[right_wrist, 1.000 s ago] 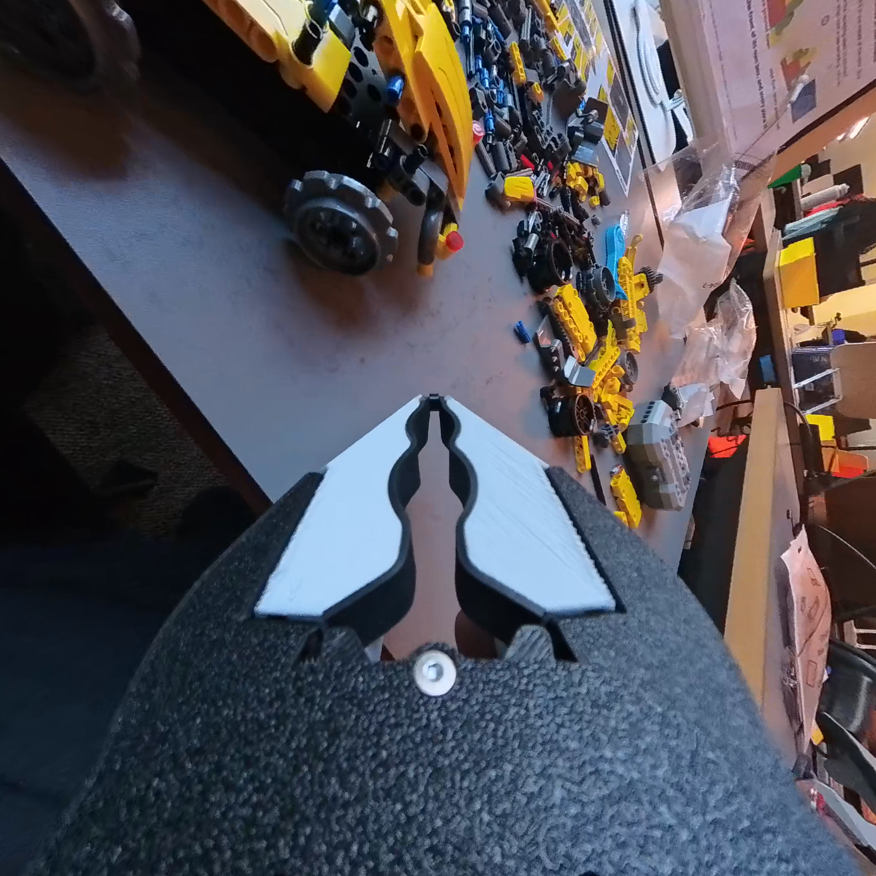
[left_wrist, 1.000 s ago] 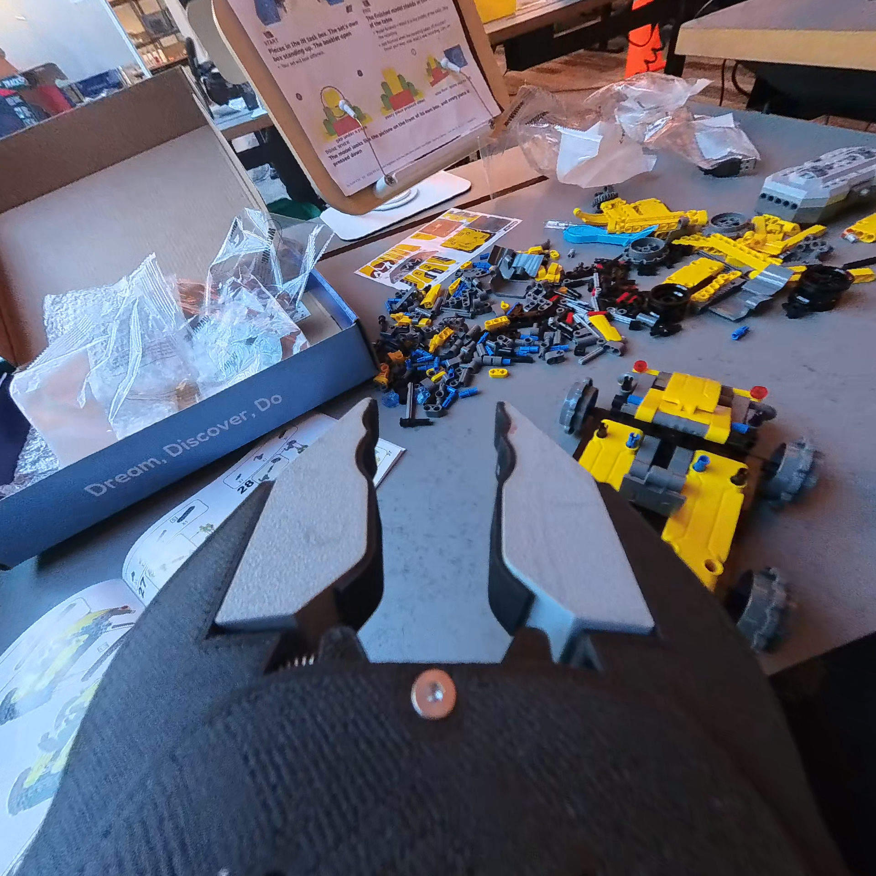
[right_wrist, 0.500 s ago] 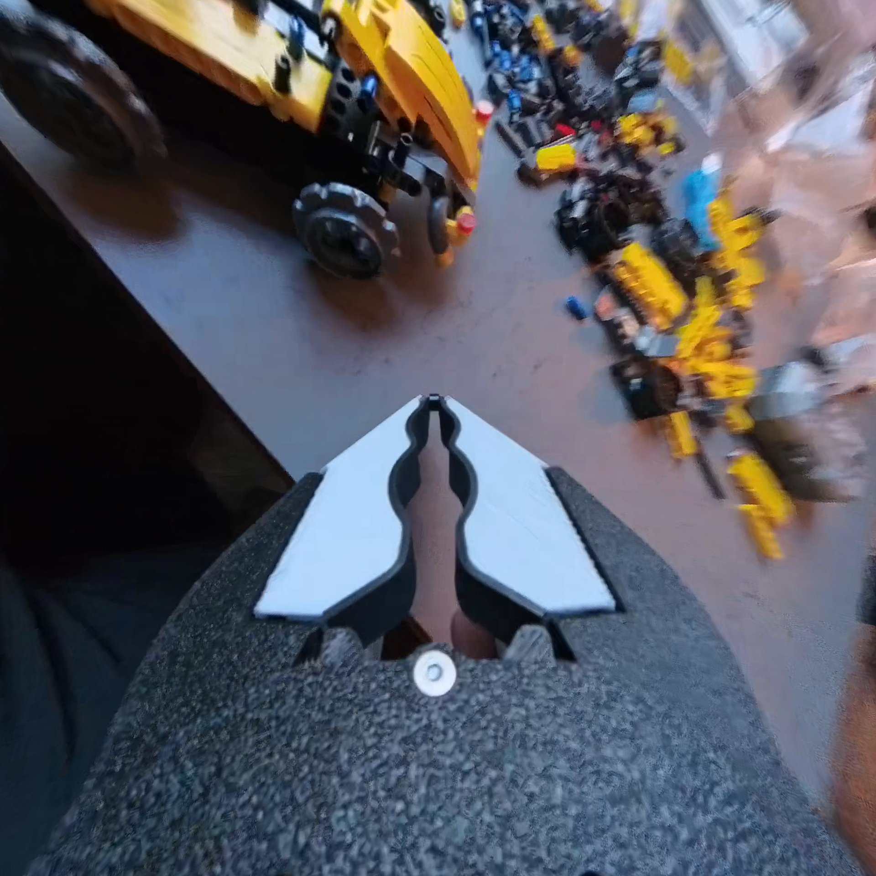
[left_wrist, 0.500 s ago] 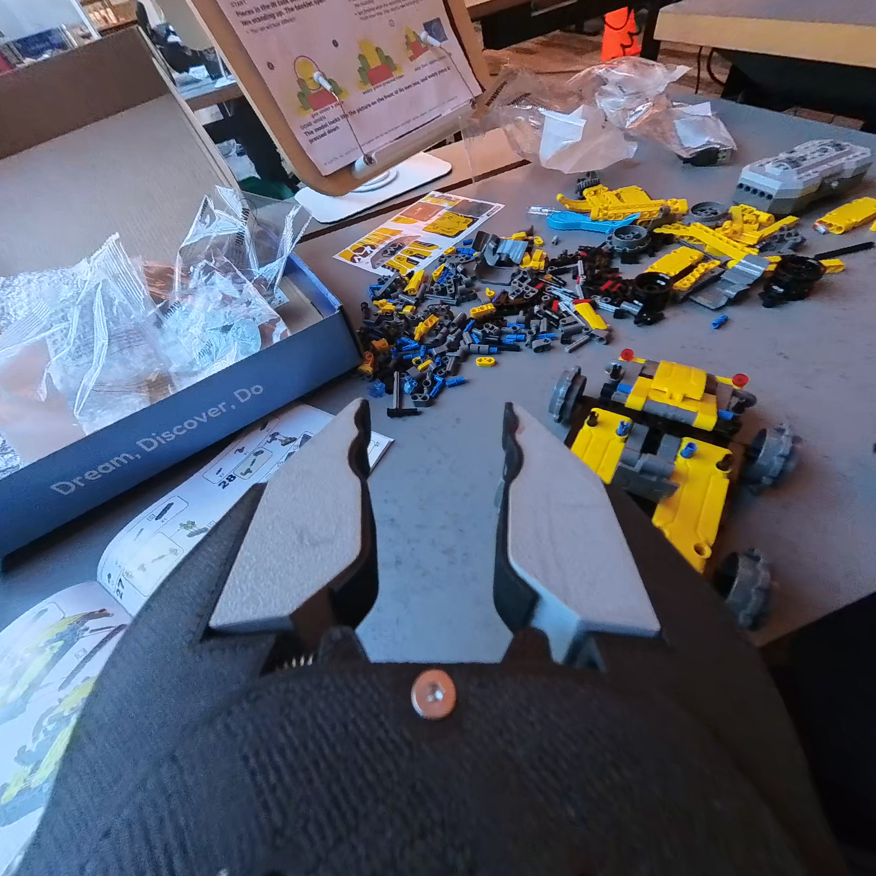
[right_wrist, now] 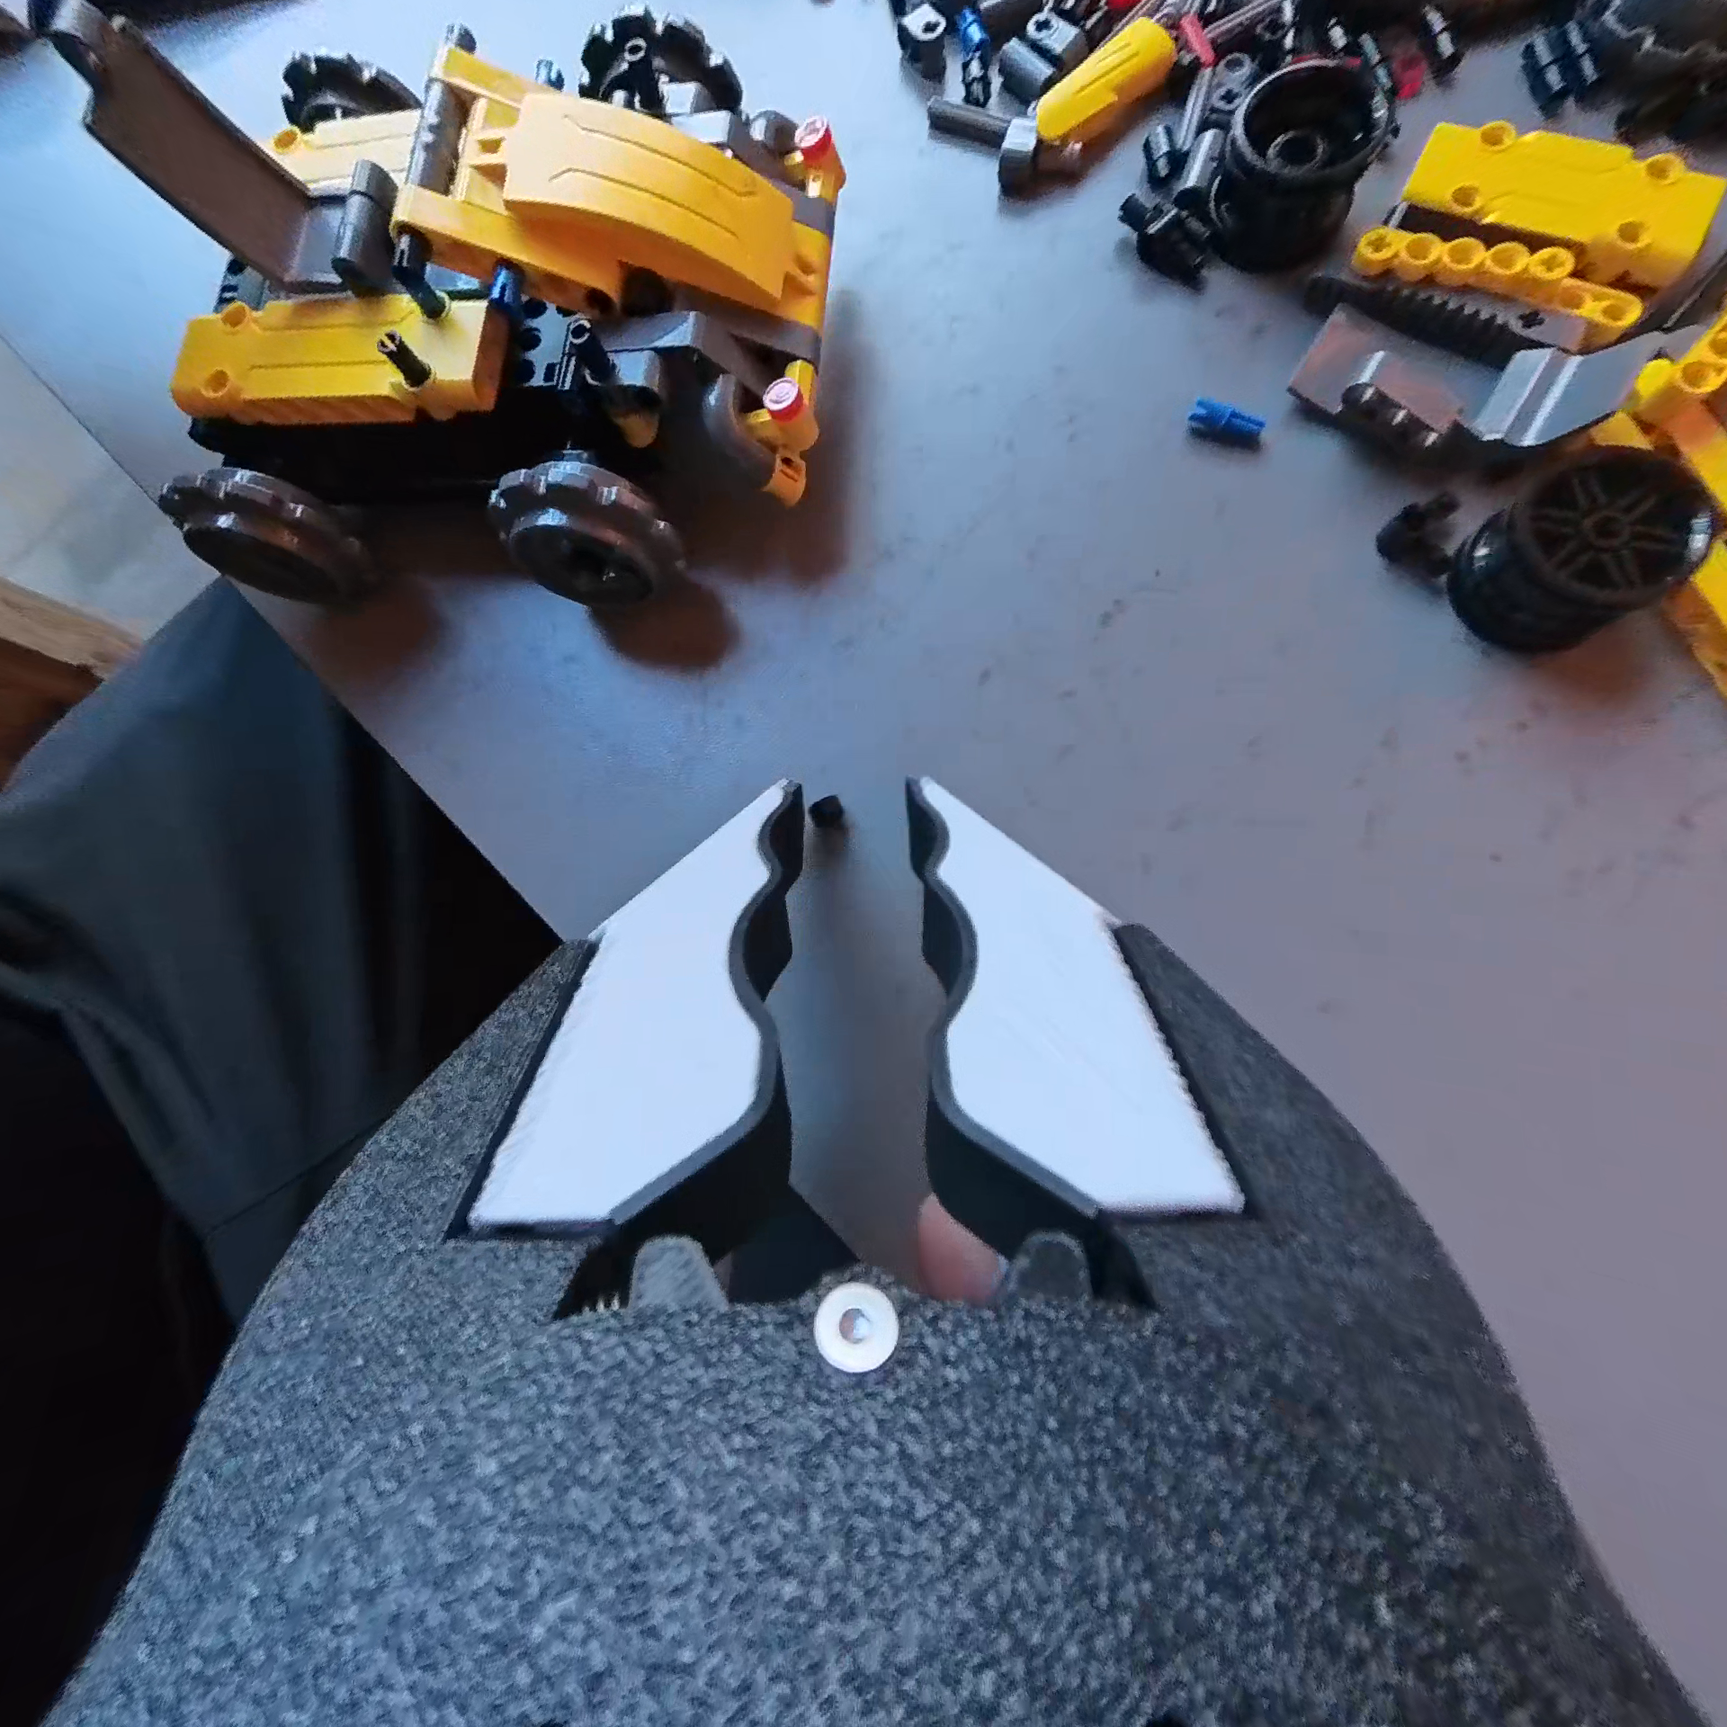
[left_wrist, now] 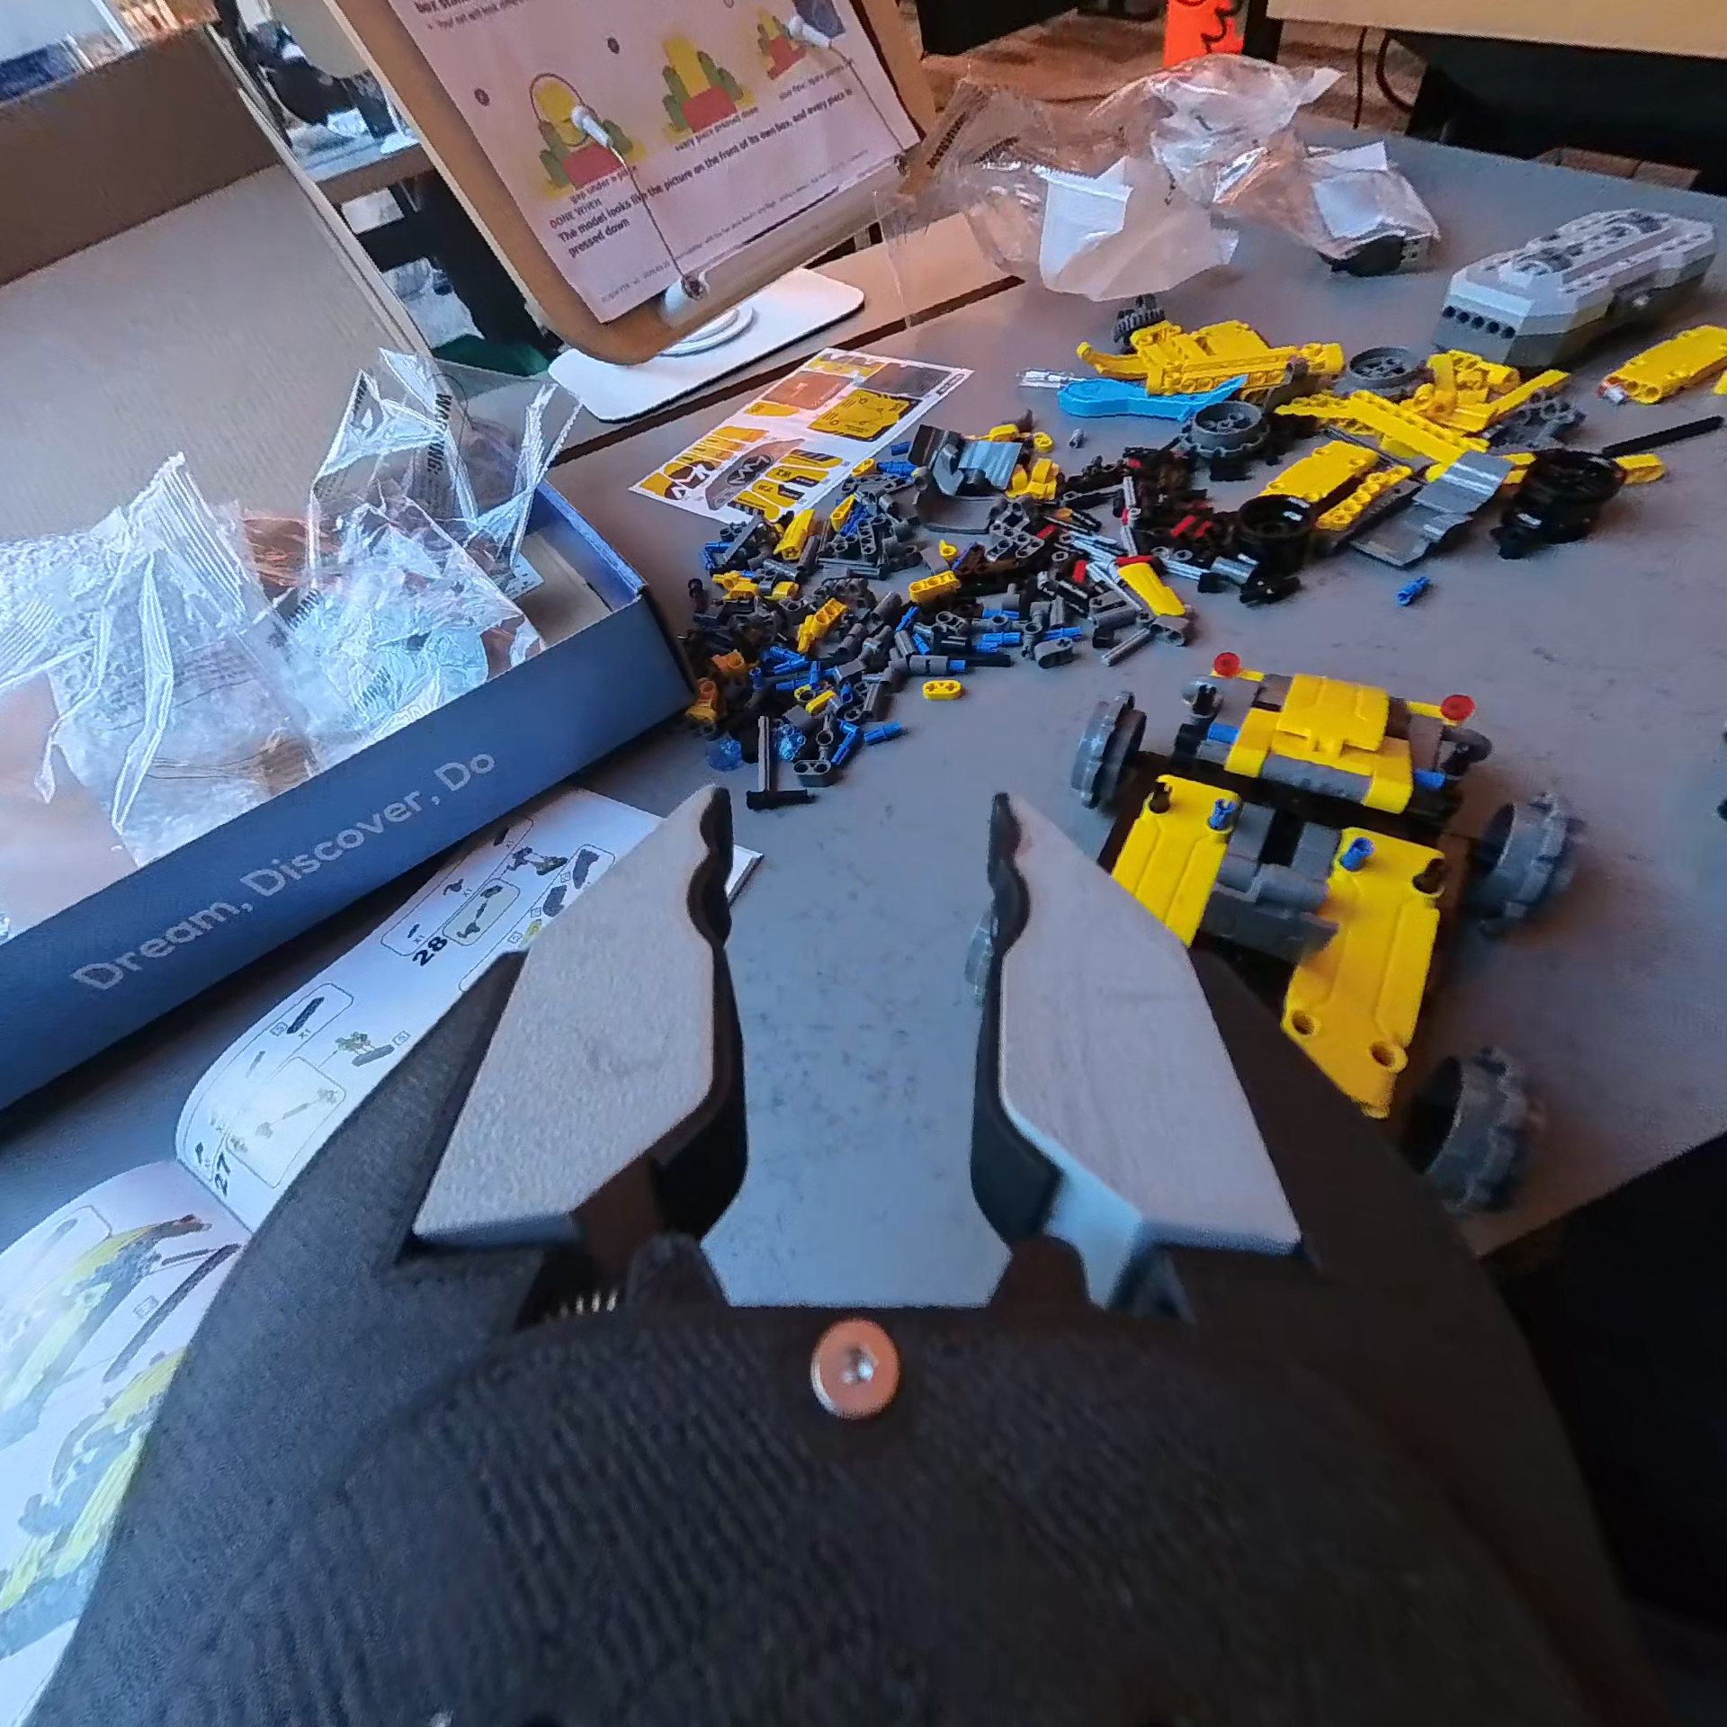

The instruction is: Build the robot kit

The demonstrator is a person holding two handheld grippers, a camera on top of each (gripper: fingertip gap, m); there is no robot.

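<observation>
Here, the left gripper (left_wrist: 855, 827), jaws spread wide and empty, hovers low over a bare patch of the grey tabletop (left_wrist: 1589, 654), between an open printed instruction booklet (left_wrist: 308, 1056) and a half-built yellow-and-grey toy brick vehicle with dark toothed wheels (left_wrist: 1308, 841). The booklet lies flat beside the model, likely for reference. A scattered pile of small black, blue and yellow connector pieces (left_wrist: 934, 598) sits just beyond, next to a blue cardboard box stuffed with crumpled clear plastic bags (left_wrist: 308, 841).

The right gripper (right_wrist: 852, 804) tilts down near the table's edge, jaws parted and gripping nothing; a tiny black peg (right_wrist: 824, 809) lies between its tips, closer to the left one. The vehicle (right_wrist: 523, 280) stands well apart, a small blue pin (right_wrist: 1226, 419) and a loose black wheel (right_wrist: 1589, 561) off to the right.
</observation>
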